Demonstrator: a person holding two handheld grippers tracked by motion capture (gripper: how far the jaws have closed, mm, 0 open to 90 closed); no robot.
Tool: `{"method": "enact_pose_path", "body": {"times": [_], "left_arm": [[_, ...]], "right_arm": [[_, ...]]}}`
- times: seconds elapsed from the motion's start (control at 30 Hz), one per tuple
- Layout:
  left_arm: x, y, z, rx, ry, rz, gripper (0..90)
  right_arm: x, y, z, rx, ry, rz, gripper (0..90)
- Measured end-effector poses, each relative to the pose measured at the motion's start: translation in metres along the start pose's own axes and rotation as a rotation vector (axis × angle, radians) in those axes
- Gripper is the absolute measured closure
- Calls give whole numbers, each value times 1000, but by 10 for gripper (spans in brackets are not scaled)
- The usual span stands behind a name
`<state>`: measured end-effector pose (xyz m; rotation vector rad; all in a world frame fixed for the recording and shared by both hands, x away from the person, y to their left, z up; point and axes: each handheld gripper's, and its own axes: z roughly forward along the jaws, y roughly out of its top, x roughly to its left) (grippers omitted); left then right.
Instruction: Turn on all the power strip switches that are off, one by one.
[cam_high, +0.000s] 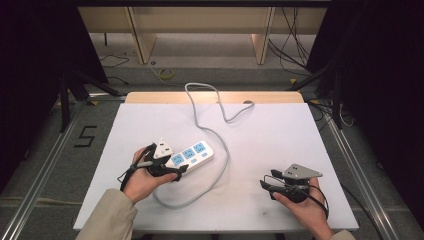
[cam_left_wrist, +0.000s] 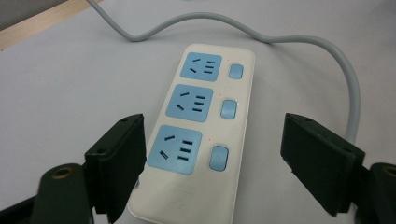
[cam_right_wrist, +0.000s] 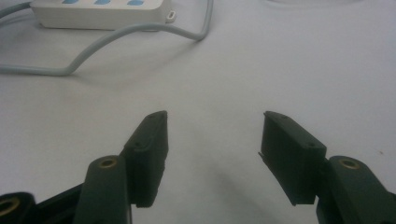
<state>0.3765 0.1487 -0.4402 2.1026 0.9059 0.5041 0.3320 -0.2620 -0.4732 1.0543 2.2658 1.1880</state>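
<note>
A white power strip (cam_high: 192, 154) with three blue sockets and three blue switches lies left of centre on the white tabletop (cam_high: 280, 135). Its grey cable (cam_high: 220, 145) loops round the front and runs off the far edge. My left gripper (cam_high: 181, 169) is open, its jaws straddling the near end of the power strip (cam_left_wrist: 205, 116). The left jaw sits close against the strip's side; the right jaw stands well apart from it. My right gripper (cam_high: 266, 179) rests open at the front right with nothing between its fingers (cam_right_wrist: 154, 140). Beyond it lie the strip (cam_right_wrist: 98, 14) and cable (cam_right_wrist: 116, 37).
A wooden strip (cam_high: 210, 97) borders the table's far edge. Loose cables (cam_high: 295, 40) lie on the floor beyond it, and a "5" mark (cam_high: 86, 136) sits on the floor at left. Metal rails (cam_high: 350, 160) flank both sides of the table.
</note>
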Motion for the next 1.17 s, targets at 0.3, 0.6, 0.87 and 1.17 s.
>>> {"method": "enact_pose_path", "body": {"times": [0.3,0.6,0.87,1.17], "left_arm": [[3,-17,-11,-12,9,-8,187],[11,-39,-24,-31,48,-50,177],[12,-45,-30,-39,59,-65,170],[13,-46,-29,-29,76,-62,166]], "right_arm": [[-1,0,0,-4,0,1,420],[-1,0,0,-1,-1,1,417],[-1,0,1,-3,-4,4,415],[-1,0,0,-6,-7,3,413]]}}
